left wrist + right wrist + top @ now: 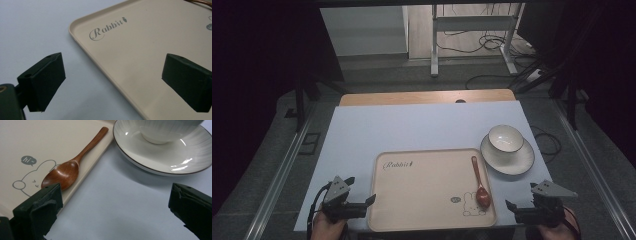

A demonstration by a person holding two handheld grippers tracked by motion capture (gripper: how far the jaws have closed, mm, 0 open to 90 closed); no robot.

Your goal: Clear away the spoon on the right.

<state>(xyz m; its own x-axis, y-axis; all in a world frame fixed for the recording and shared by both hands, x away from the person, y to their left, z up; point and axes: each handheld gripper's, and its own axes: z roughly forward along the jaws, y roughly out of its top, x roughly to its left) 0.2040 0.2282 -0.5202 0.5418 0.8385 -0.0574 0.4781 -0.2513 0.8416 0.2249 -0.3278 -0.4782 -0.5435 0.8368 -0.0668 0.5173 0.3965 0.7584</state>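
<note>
A beige tray (422, 190) with "Rabbit" lettering and a bunny drawing lies at the front middle of the white table (412, 125). On its right side rests a brown wooden spoon (480, 184), bowl end toward me. A white bowl (505, 138) sits on a white plate (511, 159) just right of the tray. My left gripper (362, 205) hovers open at the tray's left edge (80, 45). My right gripper (517, 210) stays open off the tray's front right corner, with the spoon (72, 167) and plate (175, 157) ahead of it. Nothing is held between either pair of jaws.
A wooden strip (427, 96) runs along the table's far edge. Beyond it stand a metal frame (472, 30) and cables (492, 45) on the floor. Bare white table surface spreads across the back and left.
</note>
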